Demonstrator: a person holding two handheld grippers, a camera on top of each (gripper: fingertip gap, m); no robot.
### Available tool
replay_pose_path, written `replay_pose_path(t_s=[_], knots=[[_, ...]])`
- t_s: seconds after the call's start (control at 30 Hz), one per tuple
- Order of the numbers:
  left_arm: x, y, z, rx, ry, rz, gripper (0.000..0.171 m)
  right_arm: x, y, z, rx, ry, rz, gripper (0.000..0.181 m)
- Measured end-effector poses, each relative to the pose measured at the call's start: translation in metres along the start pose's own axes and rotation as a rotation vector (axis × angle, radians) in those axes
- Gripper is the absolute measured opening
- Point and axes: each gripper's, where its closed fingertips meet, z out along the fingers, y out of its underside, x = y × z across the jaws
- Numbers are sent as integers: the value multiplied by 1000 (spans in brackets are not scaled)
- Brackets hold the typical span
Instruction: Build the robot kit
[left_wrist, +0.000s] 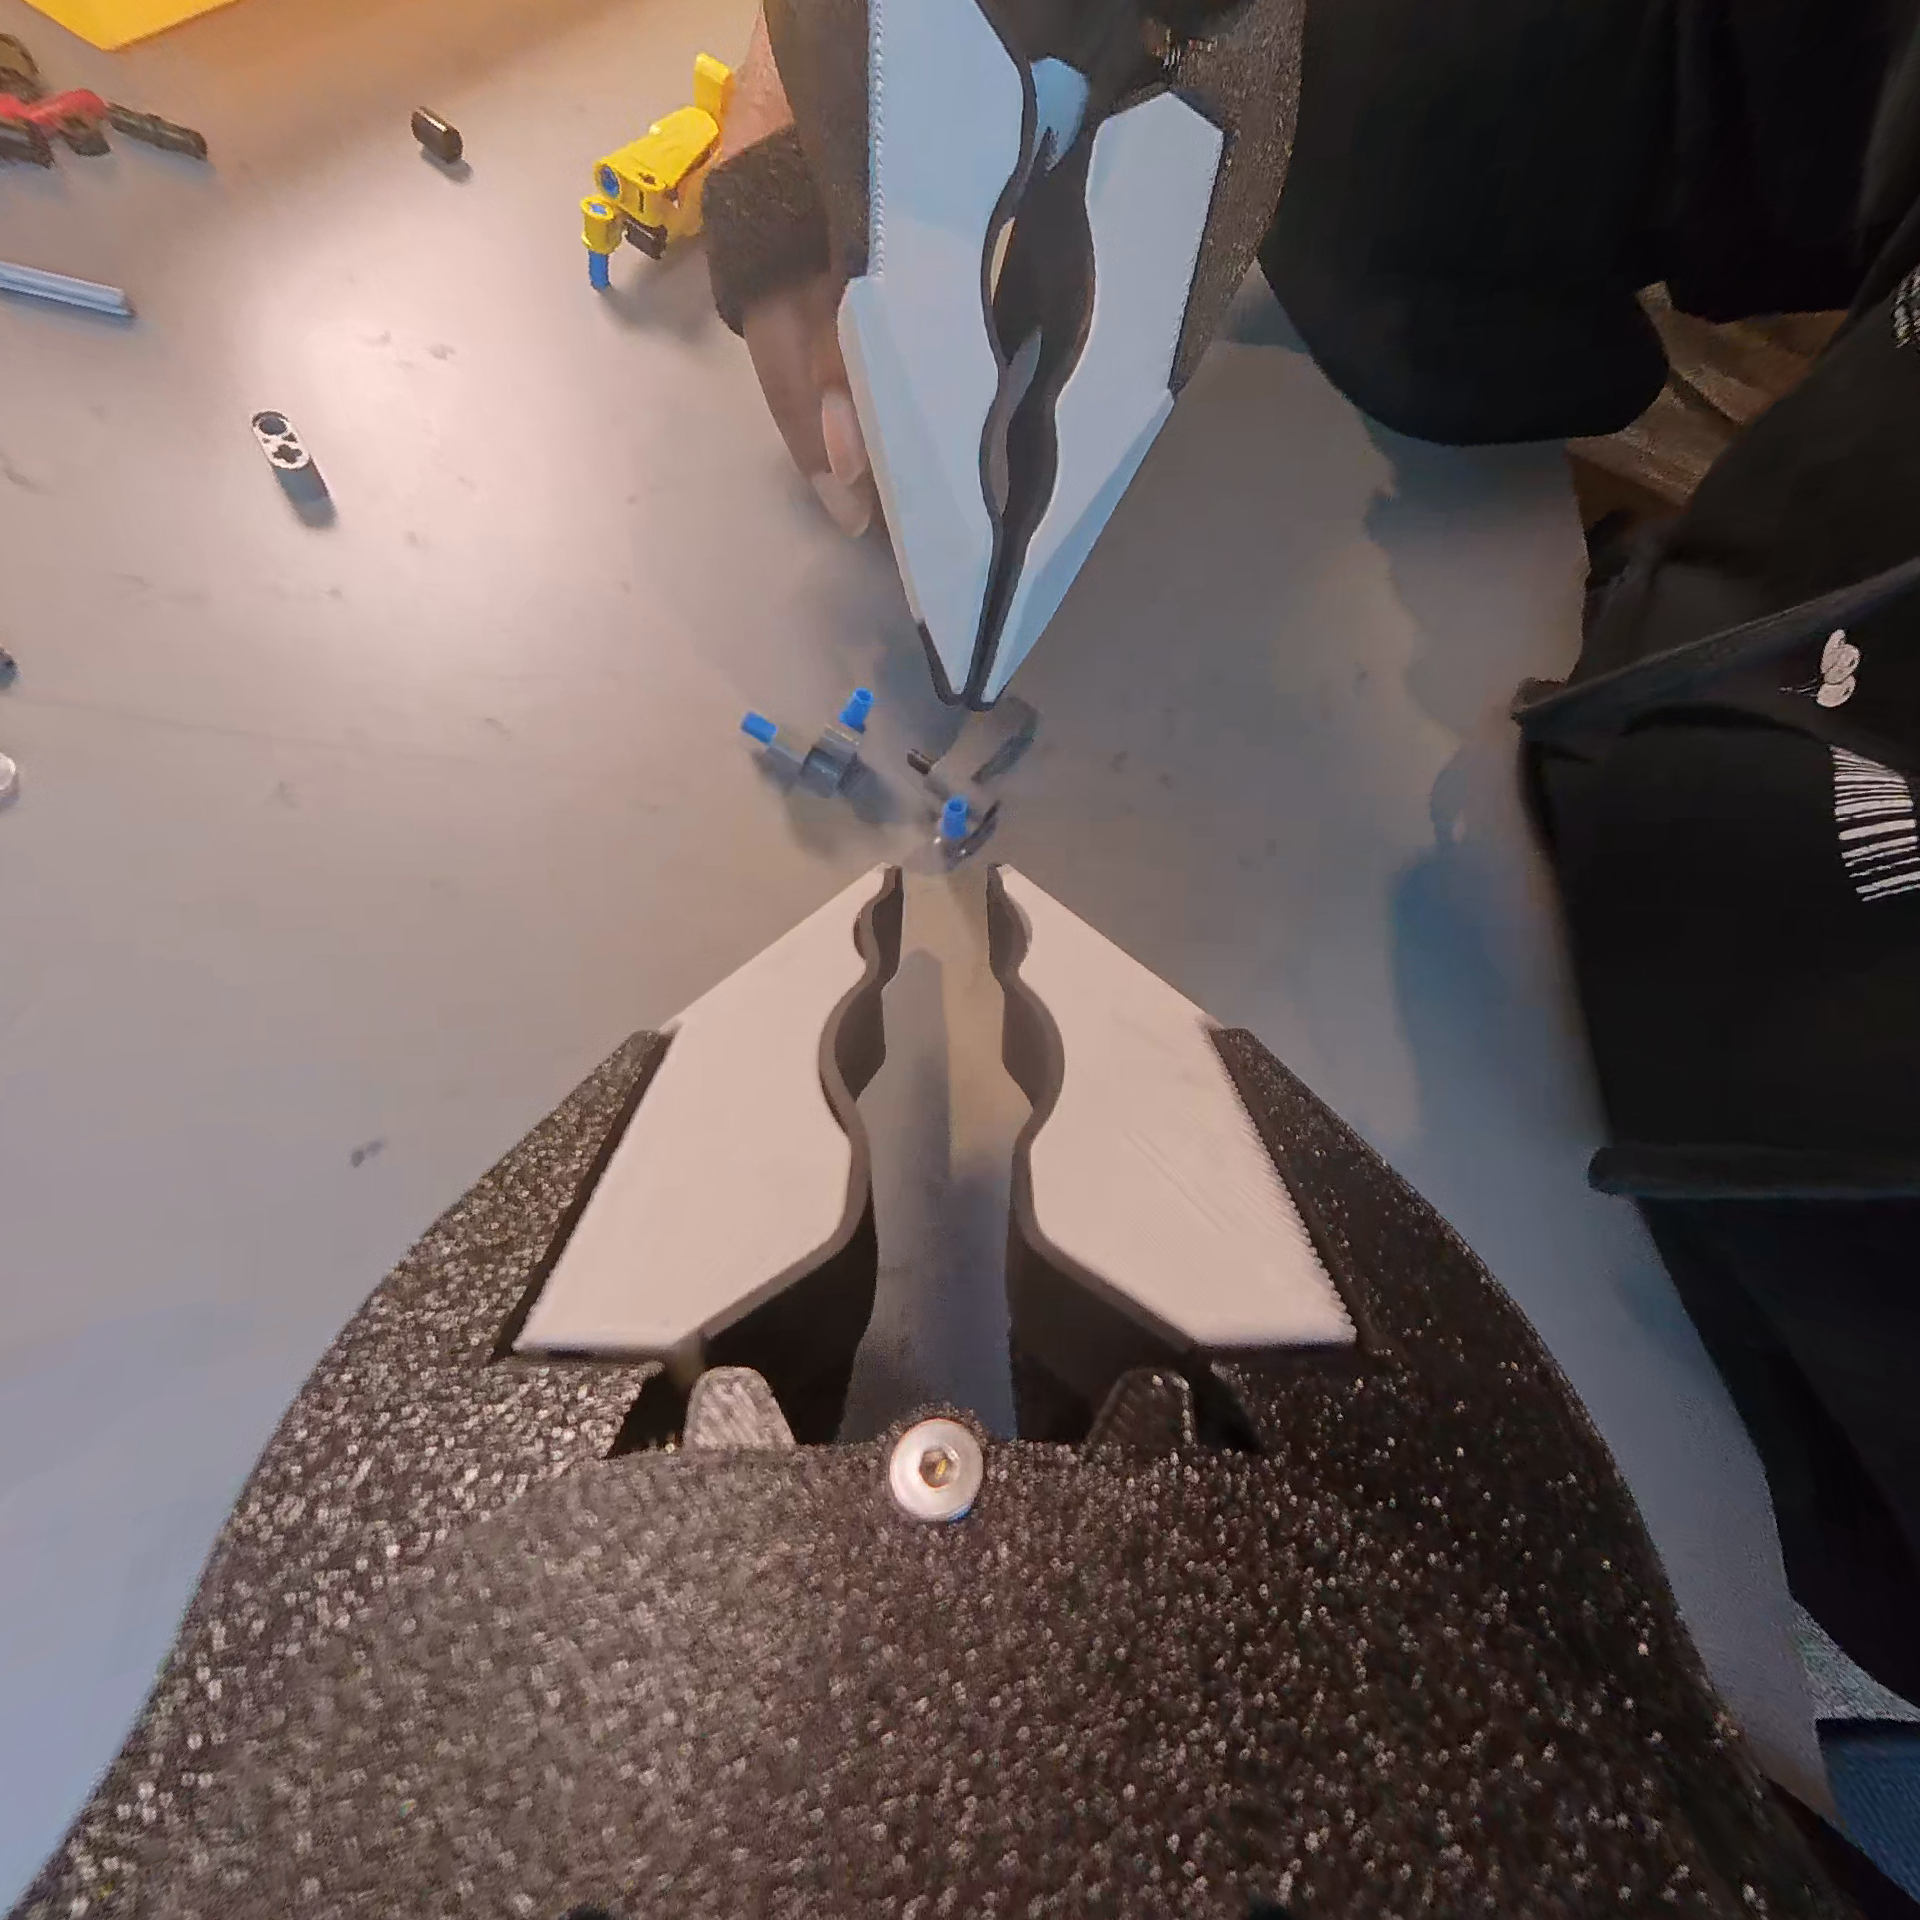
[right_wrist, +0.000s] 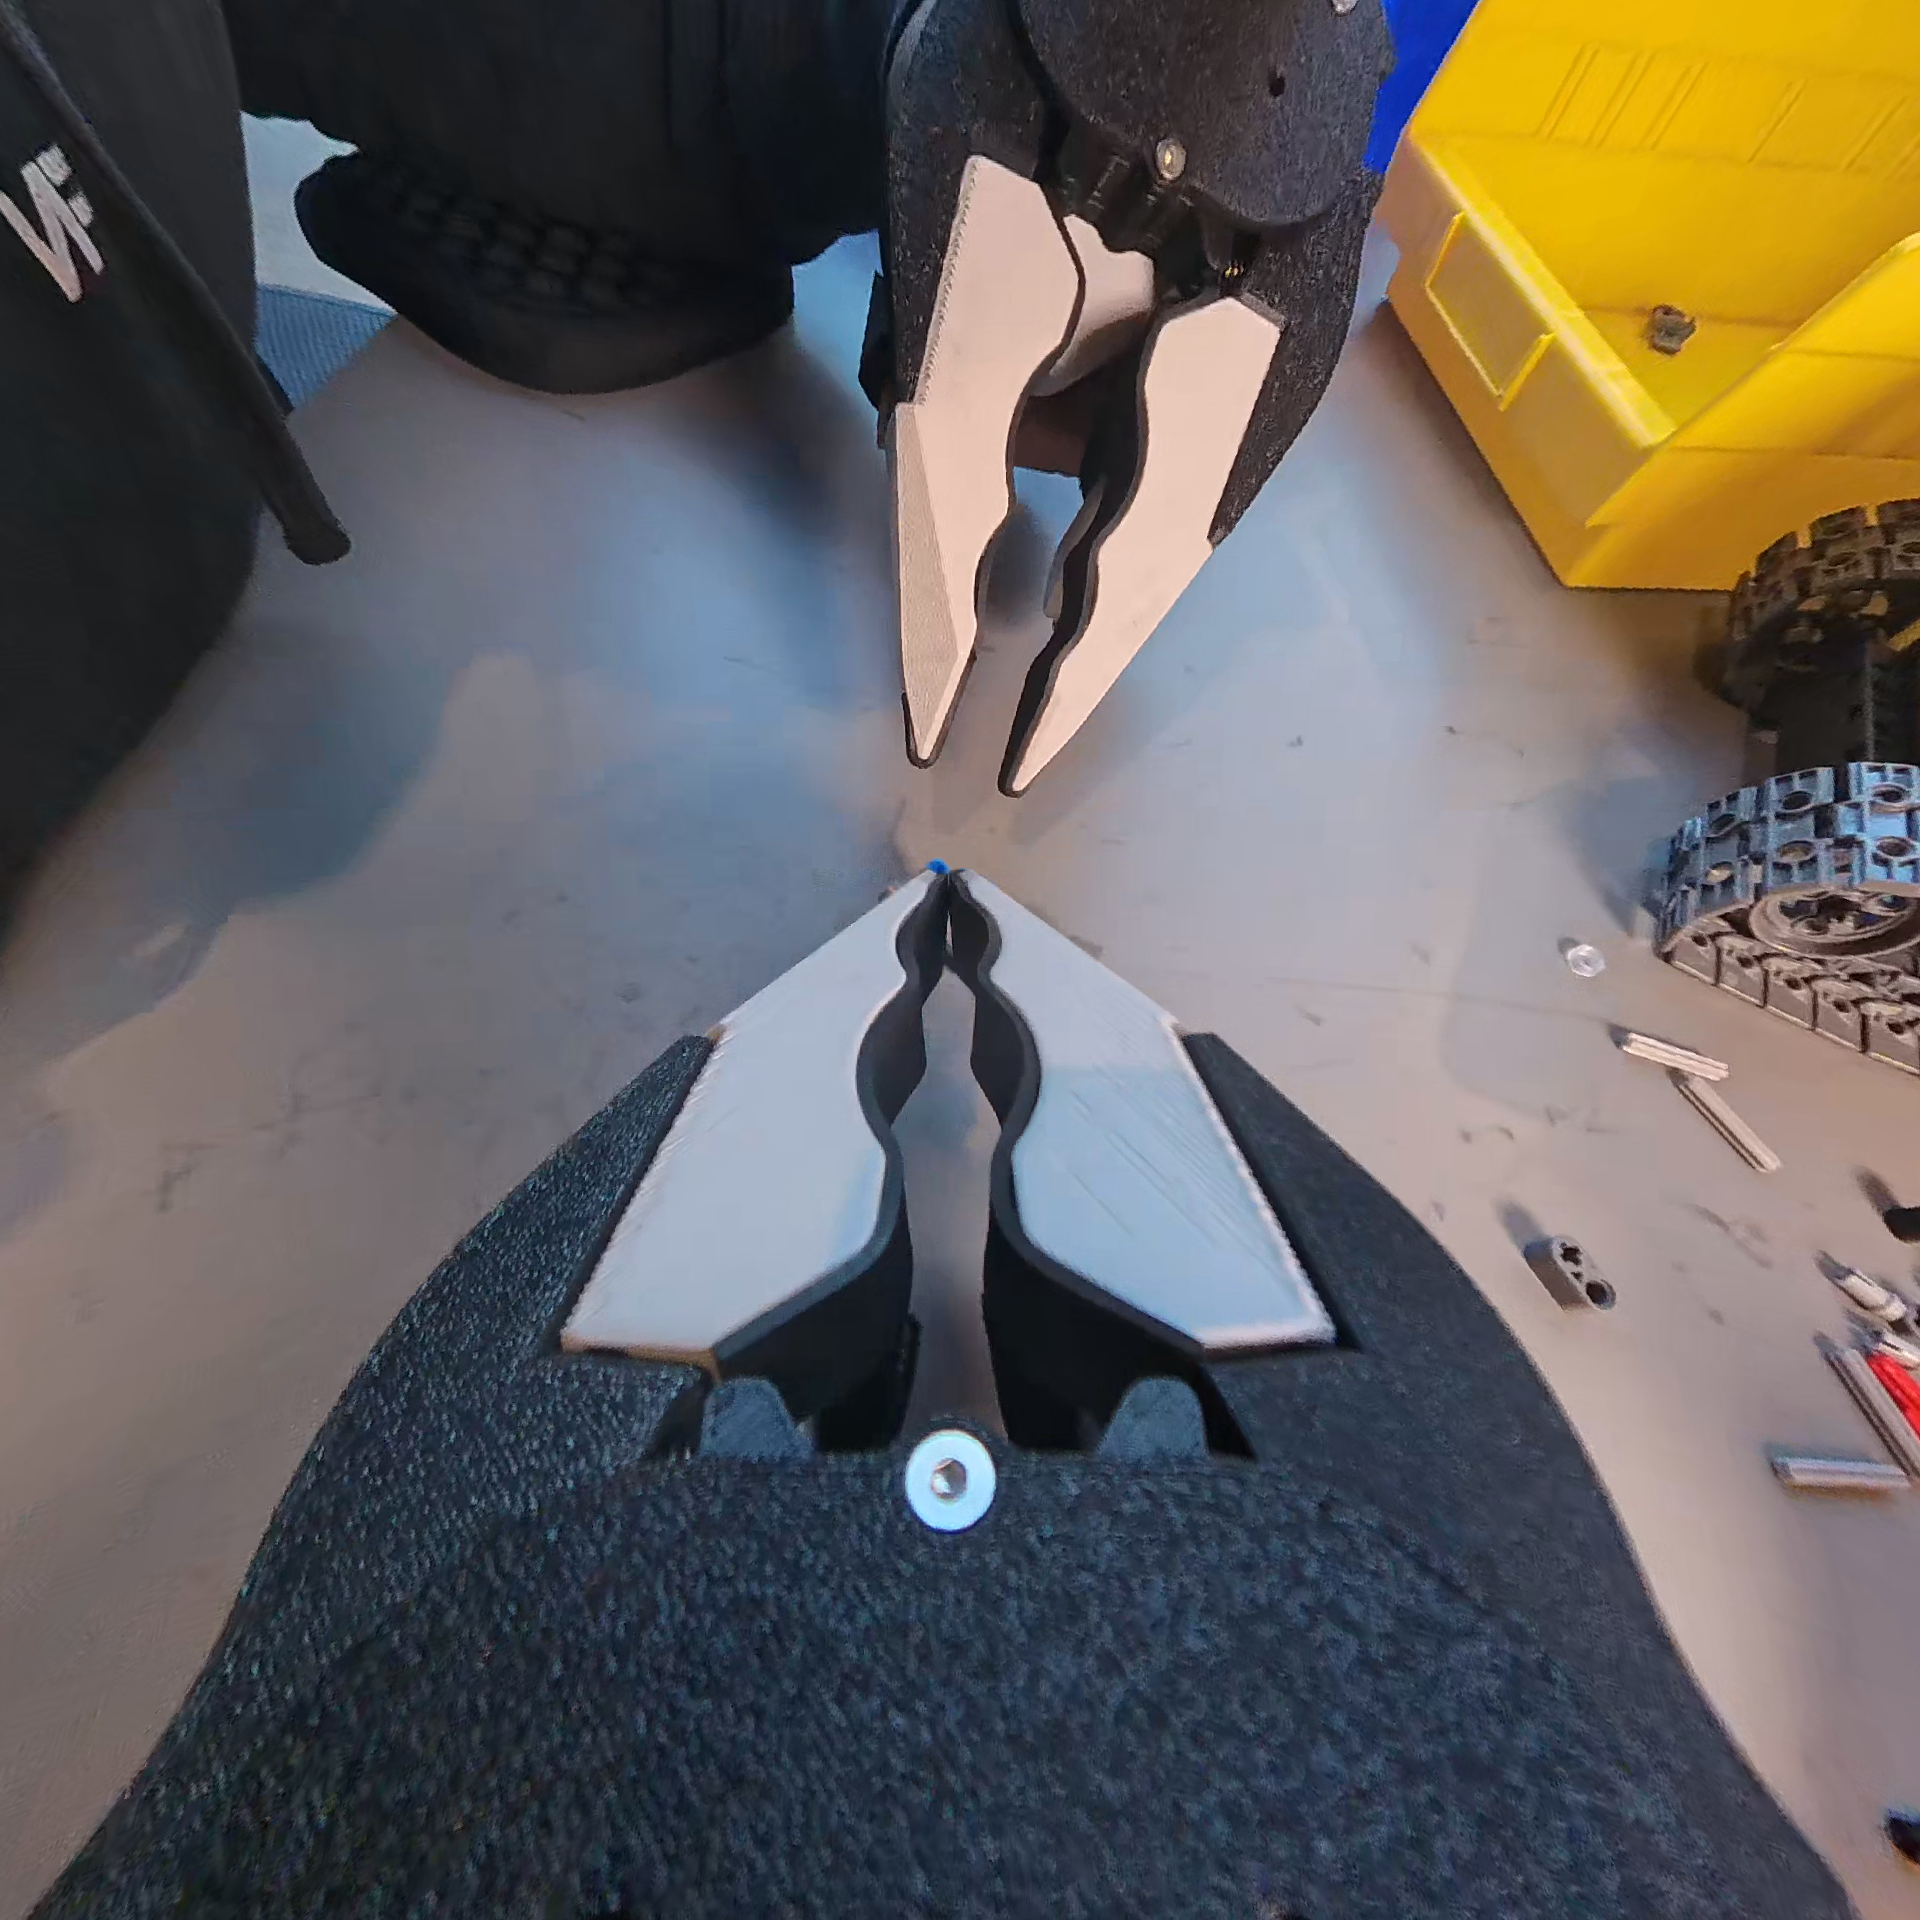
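Note:
On the grey table (left_wrist: 416, 935) lie a small grey connector with two blue pins (left_wrist: 821, 753) and a dark piece with a blue pin (left_wrist: 956, 821). My left gripper (left_wrist: 943, 875) is open a little and empty, its tips just short of the dark piece. My right gripper (left_wrist: 971, 698) comes in from the opposite side with its jaws closed, its tips right above the dark piece. In the right wrist view the right gripper (right_wrist: 945, 881) is shut, with a speck of blue (right_wrist: 938, 864) at its tips. I cannot tell whether it pinches anything. The left gripper (right_wrist: 961, 777) faces it, open.
A yellow brick assembly (left_wrist: 655, 177), a grey beam (left_wrist: 291, 452), a black cylinder (left_wrist: 436, 135) and red and black parts (left_wrist: 62, 120) lie far left. Yellow bins (right_wrist: 1662, 260), black track treads (right_wrist: 1808, 914) and grey axles (right_wrist: 1714, 1101) sit on the right. Black sleeves (left_wrist: 1714, 935) flank the grippers. Both grippers' tips are close together, under 4 cm apart. The yellow brick assembly (left_wrist: 655, 177) is about 15 cm from my right fingertips.

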Motion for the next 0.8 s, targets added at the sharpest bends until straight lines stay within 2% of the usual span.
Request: replay_pose_path(t_s=[0.1,0.23,0.3,0.47,0.6,0.67,0.8], knots=[[0,3,0,-18,2,5,15,-1,3,-1,-25,4,6,1],[3,4,2,-25,14,7,16,-7,9,-5,-87,-33,43,14],[2,7,5,-39,2,14,16,-10,12,-7,-113,-37,47,15],[-14,4,5,-16,-79,-6,16,15,21,-10,-179,104,116,15],[-28,-2,3,41,-121,-73,16,24,30,-1,-215,126,208,16],[-30,-5,3,64,-122,-107,16,22,32,5,-235,125,161,6],[-27,-11,2,120,-53,-225,18,19,15,5,-193,171,-43,5]])
